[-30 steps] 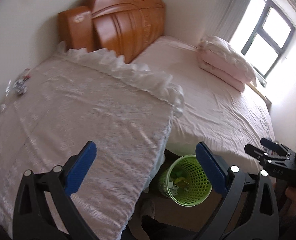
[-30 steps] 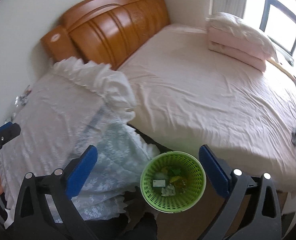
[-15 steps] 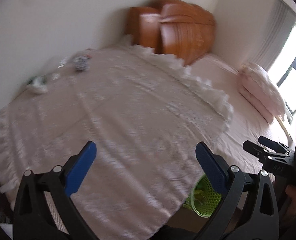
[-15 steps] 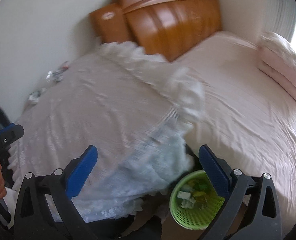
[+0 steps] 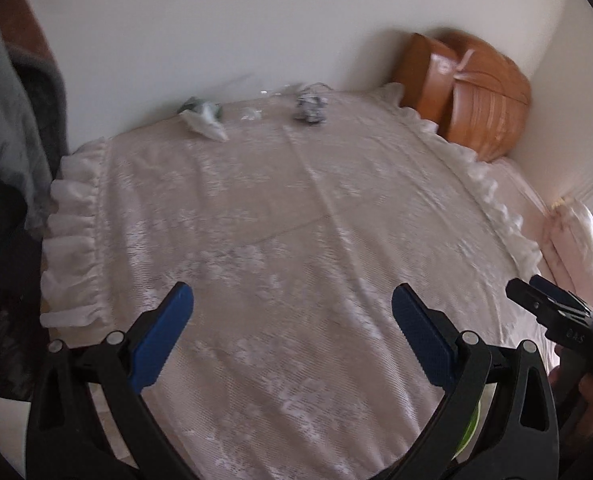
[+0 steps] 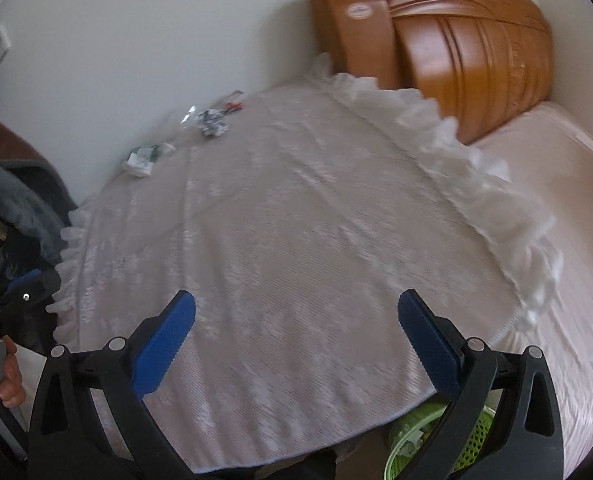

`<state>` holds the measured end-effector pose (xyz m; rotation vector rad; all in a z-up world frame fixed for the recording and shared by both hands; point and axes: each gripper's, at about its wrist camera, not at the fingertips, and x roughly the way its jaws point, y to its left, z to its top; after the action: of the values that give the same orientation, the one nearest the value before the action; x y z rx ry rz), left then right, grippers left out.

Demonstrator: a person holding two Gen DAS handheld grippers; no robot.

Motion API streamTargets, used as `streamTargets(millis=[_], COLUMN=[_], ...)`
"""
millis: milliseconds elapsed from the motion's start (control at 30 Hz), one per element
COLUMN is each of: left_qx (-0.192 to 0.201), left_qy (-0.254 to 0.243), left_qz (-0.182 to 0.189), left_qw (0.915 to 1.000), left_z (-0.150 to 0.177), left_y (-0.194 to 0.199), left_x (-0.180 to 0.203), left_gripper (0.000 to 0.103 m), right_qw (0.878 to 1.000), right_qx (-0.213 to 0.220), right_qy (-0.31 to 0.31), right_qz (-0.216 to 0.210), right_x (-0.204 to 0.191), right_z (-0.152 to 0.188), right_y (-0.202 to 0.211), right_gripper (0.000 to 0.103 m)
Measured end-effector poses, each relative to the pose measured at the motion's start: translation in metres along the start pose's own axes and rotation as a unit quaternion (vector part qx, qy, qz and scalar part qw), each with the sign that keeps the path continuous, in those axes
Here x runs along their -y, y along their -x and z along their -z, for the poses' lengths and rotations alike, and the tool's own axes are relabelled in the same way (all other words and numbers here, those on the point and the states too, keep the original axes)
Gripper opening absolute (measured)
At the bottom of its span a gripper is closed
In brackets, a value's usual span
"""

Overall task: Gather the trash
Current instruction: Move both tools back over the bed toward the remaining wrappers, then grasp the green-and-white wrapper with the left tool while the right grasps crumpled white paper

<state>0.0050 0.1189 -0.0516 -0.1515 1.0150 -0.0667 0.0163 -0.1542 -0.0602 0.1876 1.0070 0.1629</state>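
Several bits of trash lie at the far edge of a lace-covered table [image 5: 296, 240] by the wall: a white and green wrapper [image 5: 204, 118], a crumpled black and white wrapper [image 5: 310, 108] and clear plastic scraps [image 5: 252, 114]. They also show in the right wrist view: the white and green wrapper [image 6: 144, 158] and the crumpled wrapper [image 6: 212, 122]. My left gripper [image 5: 292, 332] is open and empty above the table's near side. My right gripper [image 6: 296, 336] is open and empty, also far from the trash. A green mesh bin [image 6: 428, 448] with trash in it stands below the table edge.
A wooden headboard [image 6: 468, 52] and a pink bed [image 6: 568, 220] are to the right. Dark clothing [image 5: 12, 128] hangs at the left. A white wall [image 5: 216, 20] runs behind the table. The right gripper shows at the edge of the left wrist view [image 5: 552, 312].
Both grippers have swung left, away from the bed and bin, and now face the table and the trash by the wall. Both stay open.
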Motion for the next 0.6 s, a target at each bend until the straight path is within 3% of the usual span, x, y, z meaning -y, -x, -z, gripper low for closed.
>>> streamTargets(millis=[267,433,600], left_qx=[0.006,0.018,0.02], left_qy=[0.031,0.061,0.094], left_qz=[-0.03,-0.065,-0.061], left_qw=[0.9991,0.9959,0.9936], left_z=[-0.037,-0.084,-0.135], left_y=[-0.038,-0.084,-0.136], left_x=[-0.04,-0.074,-0.105], left_gripper=[0.095,0.095,0.095], right_qw=[0.999,0.999,0.999], right_qx=[-0.016,-0.018,-0.023], right_qy=[0.031,0.033,0.038], right_qz=[-0.006,-0.018,-0.023], right_x=[-0.025,-0.045,-0.066], right_z=[-0.036,-0.069,-0.105], right_y=[-0.034,-0.058,-0.089], right_gripper=[0.101,0.101,0.101])
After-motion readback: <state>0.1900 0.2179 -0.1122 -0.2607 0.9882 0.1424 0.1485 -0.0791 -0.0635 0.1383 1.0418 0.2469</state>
